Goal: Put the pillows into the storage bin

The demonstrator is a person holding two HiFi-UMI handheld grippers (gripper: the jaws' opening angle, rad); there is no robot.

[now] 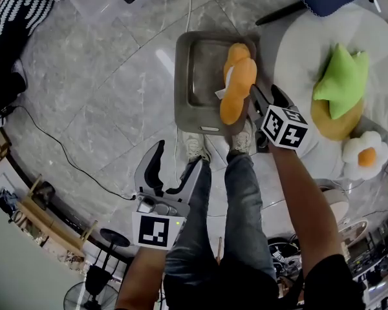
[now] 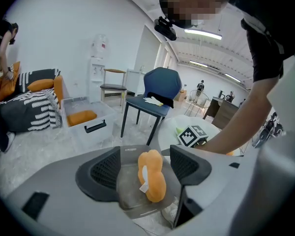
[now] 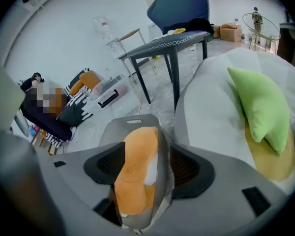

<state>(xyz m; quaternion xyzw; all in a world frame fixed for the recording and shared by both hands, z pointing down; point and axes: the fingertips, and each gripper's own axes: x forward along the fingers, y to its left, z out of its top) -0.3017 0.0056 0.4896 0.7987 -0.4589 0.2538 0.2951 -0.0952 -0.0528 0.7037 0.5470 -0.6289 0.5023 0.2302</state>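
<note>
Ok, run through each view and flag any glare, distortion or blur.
Head view: a white glare streak on the glossy floor left of the storage bin, otherwise sharp. Left gripper view: fisheye circle with black corners, ceiling lights blown out. Right gripper view: same fisheye bending; the orange pillow looks soft near the lens.

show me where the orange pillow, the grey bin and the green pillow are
orange peanut-shaped plush pillow (image 1: 238, 82), head view, middle of its body
grey plastic storage bin (image 1: 180, 76), head view, left rim
green leaf-shaped plush pillow (image 1: 341, 82), head view, middle of its top face
</note>
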